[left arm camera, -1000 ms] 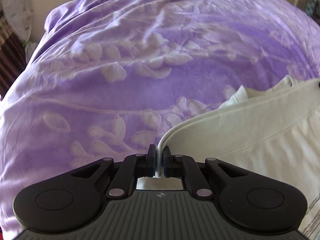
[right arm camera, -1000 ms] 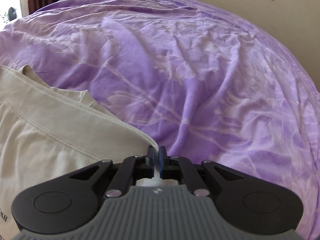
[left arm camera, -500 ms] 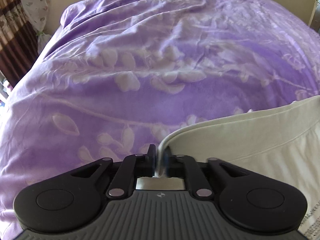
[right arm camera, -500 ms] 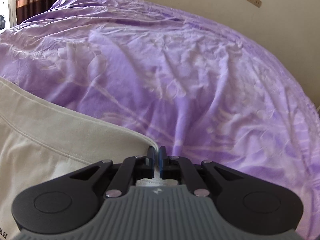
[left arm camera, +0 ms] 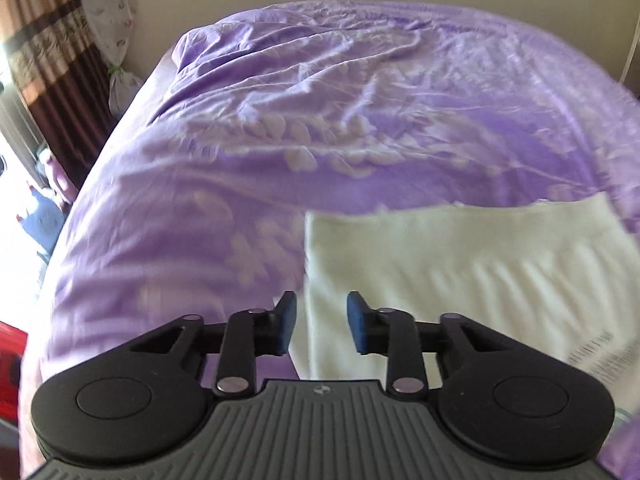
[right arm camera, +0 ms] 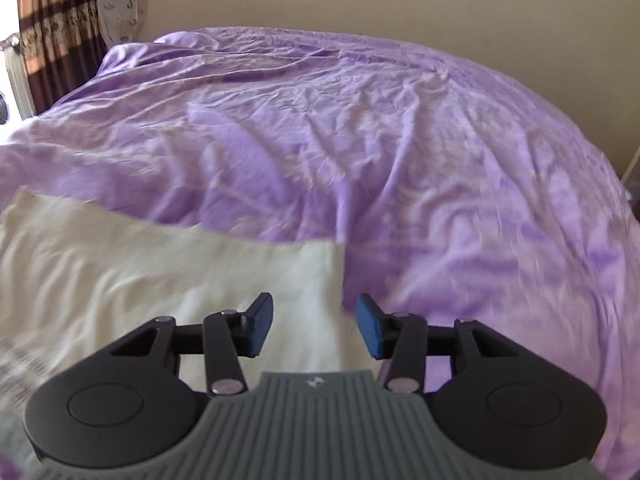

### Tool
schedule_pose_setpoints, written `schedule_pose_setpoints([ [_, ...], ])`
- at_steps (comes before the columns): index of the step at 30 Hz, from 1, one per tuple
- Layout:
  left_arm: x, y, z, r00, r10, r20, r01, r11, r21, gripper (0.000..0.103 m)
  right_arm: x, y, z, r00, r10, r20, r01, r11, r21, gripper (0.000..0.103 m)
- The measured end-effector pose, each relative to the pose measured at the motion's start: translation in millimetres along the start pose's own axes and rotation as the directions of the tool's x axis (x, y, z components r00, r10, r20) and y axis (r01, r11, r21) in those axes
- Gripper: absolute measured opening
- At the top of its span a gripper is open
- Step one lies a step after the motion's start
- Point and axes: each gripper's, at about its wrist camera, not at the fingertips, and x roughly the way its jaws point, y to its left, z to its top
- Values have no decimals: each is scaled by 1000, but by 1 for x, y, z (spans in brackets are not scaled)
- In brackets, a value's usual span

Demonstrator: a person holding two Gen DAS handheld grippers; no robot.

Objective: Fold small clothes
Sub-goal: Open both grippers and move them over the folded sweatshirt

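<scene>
Left wrist view: the left hand-held gripper, its jaws just parted and gripping nothing, hangs over the left edge of a cream garment lying flat on the purple bedspread, the cloth filling the frame from 6 to 3 o'clock. Right wrist view: the right hand-held gripper, jaws likewise just opened and empty, hangs over the same cream garment, which spreads from 6 to 9 o'clock on the purple bedspread.

Left gripper and right gripper jaws just opened, empty.
</scene>
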Motion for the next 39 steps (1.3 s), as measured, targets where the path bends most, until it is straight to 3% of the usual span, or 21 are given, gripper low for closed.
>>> schedule_pose_setpoints([
  [4,-36,-2,-42,999,-43,15,44,997,-62,21,-47,11,-40,998,70,2,-70,997,21,28],
  [7,-49,-6,-76,998,-41,39,46,991,-128,17,-69,17,-72,993,116,16,-116,991,71,27],
  [11,-43,-6,-120,992,-91,83,108,967,-231,12,-75,17,-113,991,129,21,-131,978,164,26],
  [15,-29,-1,-146,998,-16,63,33,960,-278,6,-66,3,-150,998,62,-14,-56,962,267,12],
  [16,-26,1,-150,999,-3,48,17,955,-296,5,-64,-3,-159,998,54,-13,-48,954,297,0],
  [18,-21,7,-158,999,24,36,-12,947,-322,5,-62,-14,-175,999,43,-12,-36,937,348,0],
  [21,-14,6,-169,997,69,19,-60,950,-307,6,-59,-23,-188,998,51,-23,-37,917,396,0],
  [26,-7,-10,-176,987,161,7,-156,966,-206,6,-48,-14,-191,997,8,-75,19,938,347,0],
  [39,-25,-37,-177,963,269,11,-268,961,-75,6,-61,-5,-186,997,-49,-66,67,950,305,0],
])
